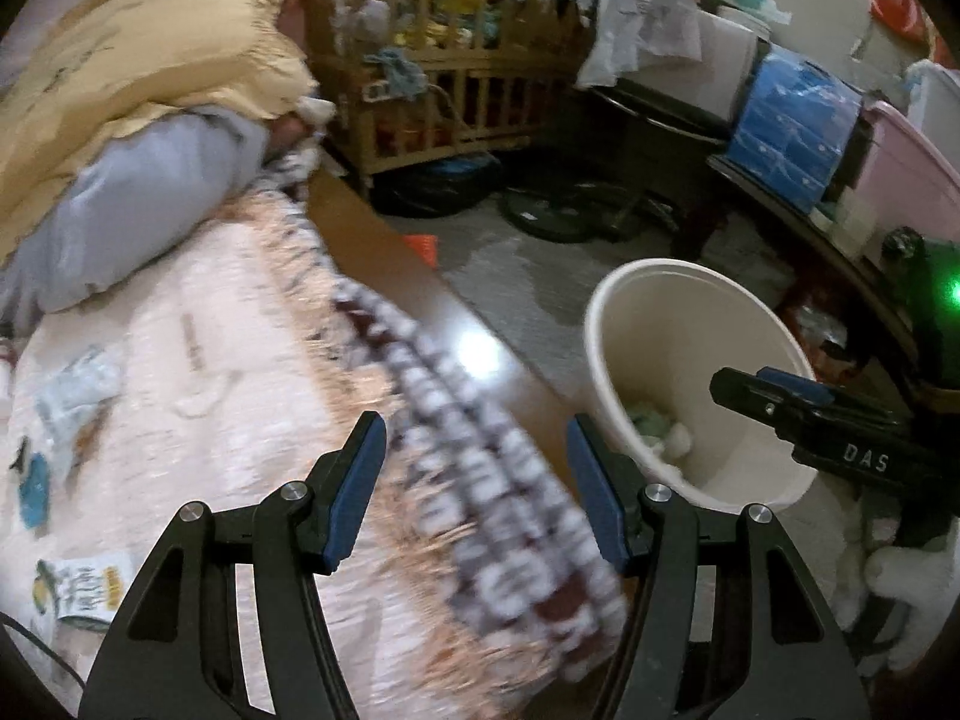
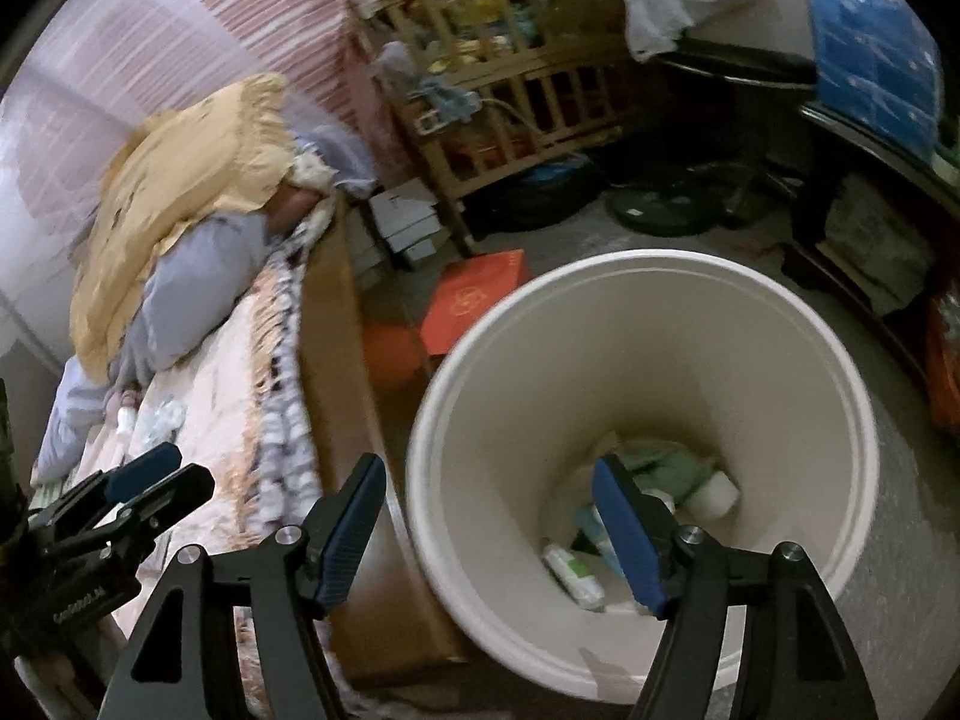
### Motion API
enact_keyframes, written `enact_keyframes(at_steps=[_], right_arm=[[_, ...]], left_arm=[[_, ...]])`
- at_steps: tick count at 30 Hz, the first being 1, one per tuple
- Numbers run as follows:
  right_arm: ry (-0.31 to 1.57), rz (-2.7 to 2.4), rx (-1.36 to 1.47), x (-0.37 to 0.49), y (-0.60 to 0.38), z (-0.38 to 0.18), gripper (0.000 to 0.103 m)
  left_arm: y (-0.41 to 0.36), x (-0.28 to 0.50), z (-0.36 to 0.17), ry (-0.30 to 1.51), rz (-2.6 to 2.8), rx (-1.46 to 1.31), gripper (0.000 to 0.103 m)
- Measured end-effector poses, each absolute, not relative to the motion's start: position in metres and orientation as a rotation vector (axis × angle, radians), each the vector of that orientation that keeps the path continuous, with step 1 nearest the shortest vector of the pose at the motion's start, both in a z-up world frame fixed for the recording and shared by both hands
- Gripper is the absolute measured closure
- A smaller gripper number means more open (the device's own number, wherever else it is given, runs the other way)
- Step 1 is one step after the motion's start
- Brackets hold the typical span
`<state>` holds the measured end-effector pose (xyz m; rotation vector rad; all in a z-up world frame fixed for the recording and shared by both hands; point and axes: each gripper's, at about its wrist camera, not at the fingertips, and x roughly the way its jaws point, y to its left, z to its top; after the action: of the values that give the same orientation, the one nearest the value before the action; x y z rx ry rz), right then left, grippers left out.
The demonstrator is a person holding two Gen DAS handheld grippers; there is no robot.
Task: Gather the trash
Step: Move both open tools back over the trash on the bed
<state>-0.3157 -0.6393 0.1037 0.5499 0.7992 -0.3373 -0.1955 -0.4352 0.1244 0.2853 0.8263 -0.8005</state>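
A: Both grippers stand open and empty. The right gripper (image 2: 489,531) hangs over the cream bin (image 2: 780,324) on the floor, one finger inside its rim line; the left gripper (image 1: 477,498) points at the bed's edge.

B: And the trash?

A: Several pieces already lie at the bin's bottom (image 2: 576,570). More wrappers (image 1: 78,390) rest on the pale blanket (image 1: 228,420), left of the left gripper, including a printed packet (image 1: 84,591) near the frame's edge.

B: The risk?

A: Likely snagging. The blanket's fringed hem (image 1: 480,468) lies between the left jaws; closing low could pinch fabric instead of a flat wrapper, dragging bedding toward the bin.
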Motion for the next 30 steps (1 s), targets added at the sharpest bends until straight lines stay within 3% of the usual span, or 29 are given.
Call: enact_keyframes(at_steps=[30], right_arm=[[0.942, 0.119, 0.294, -0.15, -0.409, 0.101, 0.029]], left_arm=[[-0.158, -0.078, 0.114, 0.893, -0.279, 0.11, 0.042]])
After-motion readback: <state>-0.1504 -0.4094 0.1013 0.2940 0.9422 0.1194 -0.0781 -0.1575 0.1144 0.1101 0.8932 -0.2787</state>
